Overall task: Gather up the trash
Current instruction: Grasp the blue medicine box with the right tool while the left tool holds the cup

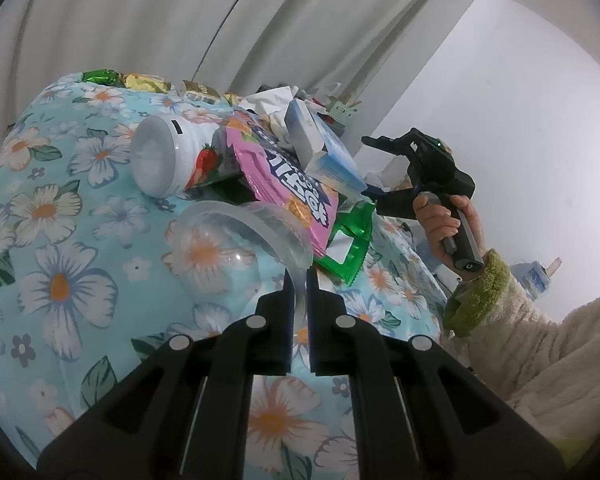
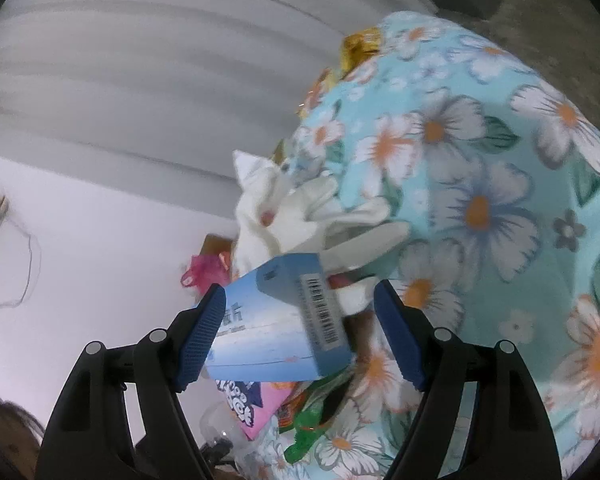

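My left gripper is shut on the rim of a clear plastic cup lying on its side on the floral tablecloth. Behind it lies a trash pile: a white strawberry yogurt bottle, a pink snack bag, a green wrapper, a light blue carton and crumpled white tissue. My right gripper is open, its jaws on either side of the blue carton without gripping it; it also shows in the left wrist view. White tissue lies beyond the carton.
Green and gold foil wrappers lie at the table's far edge before a grey curtain. A white wall stands to the right. A pink object sits beyond the table in the right wrist view.
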Action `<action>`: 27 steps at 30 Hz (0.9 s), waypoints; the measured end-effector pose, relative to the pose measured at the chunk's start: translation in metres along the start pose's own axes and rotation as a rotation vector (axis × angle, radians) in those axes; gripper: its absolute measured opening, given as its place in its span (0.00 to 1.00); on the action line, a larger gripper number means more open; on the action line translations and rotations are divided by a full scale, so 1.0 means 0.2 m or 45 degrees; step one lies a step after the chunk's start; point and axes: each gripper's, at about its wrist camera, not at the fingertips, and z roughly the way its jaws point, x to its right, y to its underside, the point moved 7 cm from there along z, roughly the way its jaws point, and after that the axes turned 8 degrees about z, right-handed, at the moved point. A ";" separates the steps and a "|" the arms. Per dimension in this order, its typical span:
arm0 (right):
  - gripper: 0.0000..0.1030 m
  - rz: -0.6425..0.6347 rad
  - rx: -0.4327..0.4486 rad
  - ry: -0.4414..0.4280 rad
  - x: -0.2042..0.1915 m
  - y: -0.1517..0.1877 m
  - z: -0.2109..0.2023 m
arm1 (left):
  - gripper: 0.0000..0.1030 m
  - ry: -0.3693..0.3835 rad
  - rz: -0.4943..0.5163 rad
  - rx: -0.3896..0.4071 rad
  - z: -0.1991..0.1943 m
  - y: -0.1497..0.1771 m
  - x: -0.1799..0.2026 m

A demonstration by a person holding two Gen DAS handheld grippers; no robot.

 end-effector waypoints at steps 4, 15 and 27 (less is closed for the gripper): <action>0.70 -0.002 0.020 -0.048 -0.02 -0.04 0.00 | 0.03 -0.006 0.007 -0.004 -0.01 0.00 0.00; 0.66 0.026 -0.136 -0.114 -0.04 -0.05 0.12 | 0.03 -0.019 0.020 -0.017 0.01 0.01 0.00; 0.53 0.016 -0.229 -0.067 0.02 0.07 0.14 | 0.04 -0.005 0.003 -0.007 0.01 0.01 0.00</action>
